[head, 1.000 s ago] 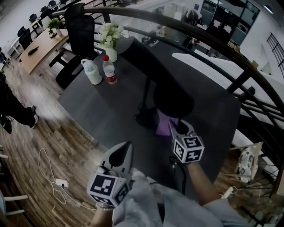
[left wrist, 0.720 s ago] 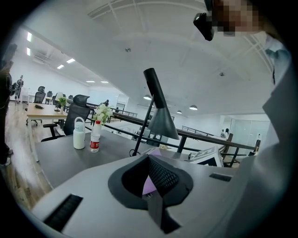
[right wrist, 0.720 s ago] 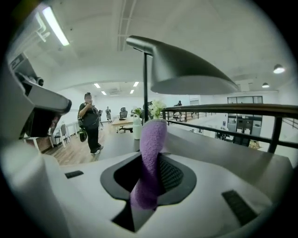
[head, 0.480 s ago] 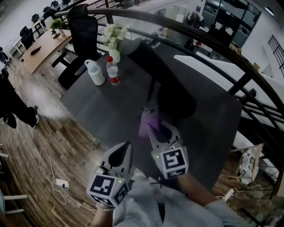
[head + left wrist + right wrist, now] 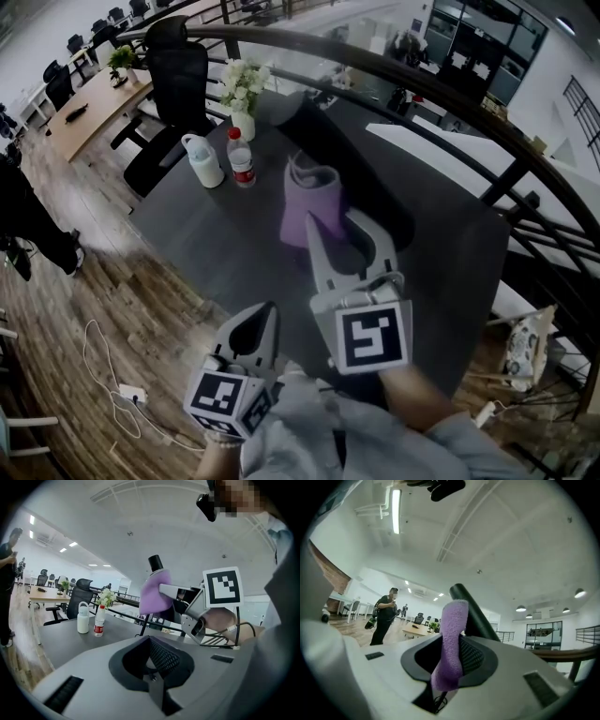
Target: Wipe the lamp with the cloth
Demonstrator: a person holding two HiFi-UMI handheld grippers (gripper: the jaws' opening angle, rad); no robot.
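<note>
Head view: the right gripper (image 5: 335,230) is raised over the dark grey table (image 5: 216,234), jaws clamped on the purple cloth (image 5: 311,204), just left of the black lamp (image 5: 398,220). The left gripper (image 5: 265,316) is low, off the table's near edge, jaws closed and empty.

Left gripper view: the lamp's tube rises just above the cloth. A white jug (image 5: 83,618) and a red-labelled plastic bottle (image 5: 98,620) stand well left of the lamp.

Right gripper view: the cloth is pinched upright, with the lamp directly behind.

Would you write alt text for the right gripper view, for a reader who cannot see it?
The right gripper is shut on a purple cloth that stands up between its jaws. Behind it rises the black lamp; a person stands at the left.
</note>
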